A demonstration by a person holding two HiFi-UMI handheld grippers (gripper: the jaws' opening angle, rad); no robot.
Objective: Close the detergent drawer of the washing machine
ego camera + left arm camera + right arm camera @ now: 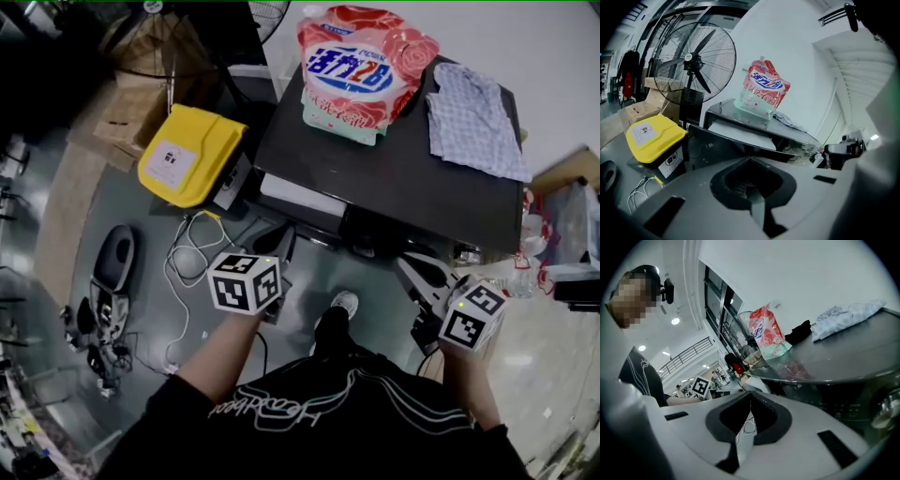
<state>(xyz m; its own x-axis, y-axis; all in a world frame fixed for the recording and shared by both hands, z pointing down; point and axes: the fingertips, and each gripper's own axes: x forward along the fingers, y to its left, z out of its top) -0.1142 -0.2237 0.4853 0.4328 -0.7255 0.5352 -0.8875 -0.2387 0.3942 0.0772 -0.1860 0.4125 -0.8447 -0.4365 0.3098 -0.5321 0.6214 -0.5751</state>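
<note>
Left tongs and right tongs are clamped together, empty; white detergent drawer juts from the washing machine.

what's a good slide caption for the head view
Left gripper and right gripper, both shut and empty, held before the washer; pouch and cloth on top.

— Light?
— Dim indoors in head view, brighter at pale wall. Ceiling lamps glowing in right gripper view.
— Pic quality?
— Heavy fisheye w/ dark corners, both gripper views. Foreground soft. Sheen on washer top.
</note>
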